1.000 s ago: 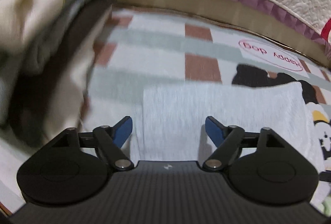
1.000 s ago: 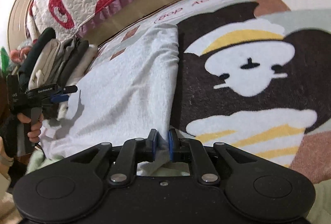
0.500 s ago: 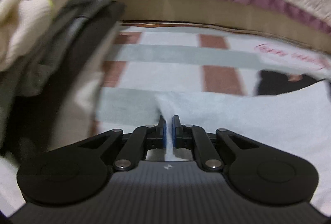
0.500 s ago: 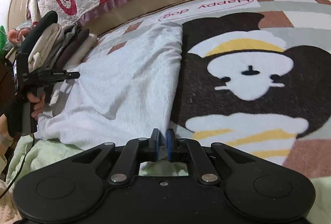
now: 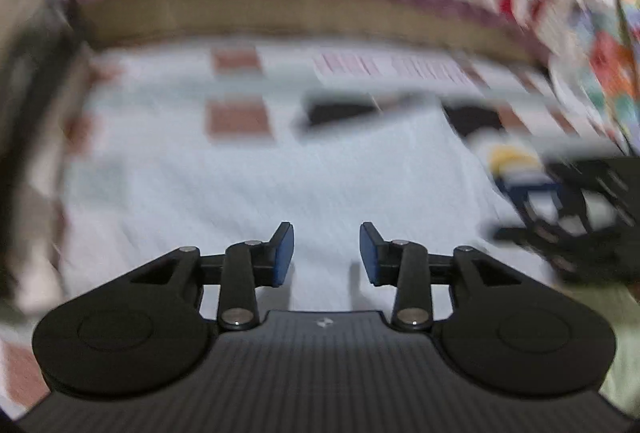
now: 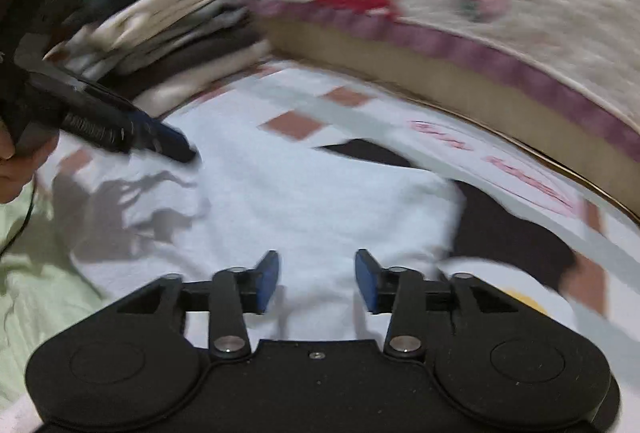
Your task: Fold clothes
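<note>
Both tools are matte black plastic: the left gripper (image 5: 326, 253) has a ribbed body, two round side housings, silver pivot screws and blue pads (image 5: 283, 253). The right gripper (image 6: 316, 283) matches it, with a smooth speckled body and a small screw at six o'clock.

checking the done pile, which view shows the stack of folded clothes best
The right wrist view. There the stack of folded clothes shows its layered edges at upper left, behind the left gripper, though blurred. The left wrist view gives only a dark, smeared strip at its left edge, too blurred to identify as clothes.
</note>
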Demonstrator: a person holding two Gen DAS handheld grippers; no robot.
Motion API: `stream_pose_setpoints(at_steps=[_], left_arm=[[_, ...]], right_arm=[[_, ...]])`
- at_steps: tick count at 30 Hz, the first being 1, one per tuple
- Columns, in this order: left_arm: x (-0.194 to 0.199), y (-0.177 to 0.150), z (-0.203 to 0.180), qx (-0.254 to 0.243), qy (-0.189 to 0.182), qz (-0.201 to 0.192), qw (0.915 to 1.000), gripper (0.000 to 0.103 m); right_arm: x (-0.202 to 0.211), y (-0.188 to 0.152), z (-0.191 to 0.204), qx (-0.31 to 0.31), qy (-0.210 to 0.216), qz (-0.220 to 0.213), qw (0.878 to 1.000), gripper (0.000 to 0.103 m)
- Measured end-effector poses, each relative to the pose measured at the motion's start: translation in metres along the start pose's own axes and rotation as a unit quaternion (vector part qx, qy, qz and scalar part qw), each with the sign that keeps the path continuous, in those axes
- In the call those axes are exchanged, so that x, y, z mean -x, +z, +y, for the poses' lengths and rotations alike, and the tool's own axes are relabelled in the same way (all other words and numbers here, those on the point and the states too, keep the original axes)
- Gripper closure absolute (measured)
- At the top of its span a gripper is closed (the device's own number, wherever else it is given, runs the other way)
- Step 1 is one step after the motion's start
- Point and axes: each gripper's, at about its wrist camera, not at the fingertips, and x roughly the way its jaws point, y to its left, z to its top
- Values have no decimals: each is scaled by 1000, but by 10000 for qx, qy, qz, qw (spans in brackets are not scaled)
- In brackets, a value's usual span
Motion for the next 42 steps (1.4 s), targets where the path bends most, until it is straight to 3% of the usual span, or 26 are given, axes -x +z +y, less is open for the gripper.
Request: stream_pose_setpoints(at_steps=[1, 2, 3, 4, 7, 9, 11, 13, 15, 17, 19, 22, 24, 26, 28, 29, 30, 33, 35, 37, 40, 41, 42], left_arm=[[-4, -8, -1, -52, -47, 235, 9997, 67], [-1, -20, 3, -162, 194, 343, 9991, 66], [1, -31, 8, -273, 435, 451, 9977, 62], [3, -41, 12, -375, 670, 554, 9955, 62], [23, -56, 44, 27, 859, 519, 9949, 61], [28, -55, 60, 370, 930, 430, 9941, 56], [32, -52, 74, 636, 951, 255, 9931, 56], [32, -42, 79, 761, 967, -23, 9924, 52], [26, -31, 87, 847, 795, -213, 9930, 44], [13, -18, 97, 1057, 660, -256, 9919, 44], [-3, -6, 106, 1224, 547, -289, 9906, 43], [-29, 7, 115, 1396, 351, -118, 9895, 38], [-44, 12, 121, 1506, 287, -78, 9881, 32], [-50, 15, 123, 1562, 179, -282, 9872, 34], [-47, 16, 115, 1475, 142, -331, 9884, 78], [-46, 17, 112, 1432, 124, -356, 9890, 89], [-45, 17, 108, 1381, 111, -385, 9896, 91], [-27, 18, 81, 639, 507, -830, 9932, 92], [-16, 27, 81, 753, 449, -1076, 9903, 92], [-9, 43, 88, 967, 430, -1304, 9858, 92], [-19, 68, 94, 1196, 699, -1615, 9771, 90], [-29, 72, 95, 1245, 1007, -1578, 9744, 79], [-38, 76, 96, 1291, 1316, -1532, 9709, 62]], right_arm=[[-13, -2, -6, -33, -116, 205, 9997, 55], [-25, -5, -13, -90, -239, 381, 9989, 56], [-30, -12, -25, -309, -382, 394, 9980, 46], [-28, -21, -42, -713, -405, 318, 9961, 46], [-21, -43, -76, -1522, -888, 383, 9836, 40], [-14, -49, -91, -1894, -707, 335, 9788, 45], [-9, -47, -96, -1977, -717, 377, 9769, 45], [-6, -40, -101, -2100, -447, 206, 9765, 43], [-13, -32, -113, -2471, 126, 94, 9689, 41], [-28, -25, -128, -2901, 579, 55, 9552, 41], [-42, -20, -135, -3068, 623, 77, 9497, 40], [-63, -14, -139, -3013, 661, 226, 9510, 40], [-68, -11, -138, -2927, 741, 58, 9533, 36], [-75, -10, -139, -2942, 831, -139, 9520, 34], [-80, -7, -138, -2834, 872, -315, 9545, 32], [-82, -6, -137, -2724, 899, -363, 9573, 40], [-82, -4, -136, -2541, 986, -345, 9615, 64], [-71, 2, -135, -2207, 1136, -556, 9671, 87], [-55, 11, -134, -2073, 1048, -881, 9687, 91], [-47, 25, -138, -2045, 828, -1095, 9692, 91], [-44, 49, -148, -2034, 408, -1269, 9700, 87], [-52, 57, -151, -2056, 171, -1066, 9727, 77], [-57, 60, -152, -2077, -127, -900, 9740, 68]])
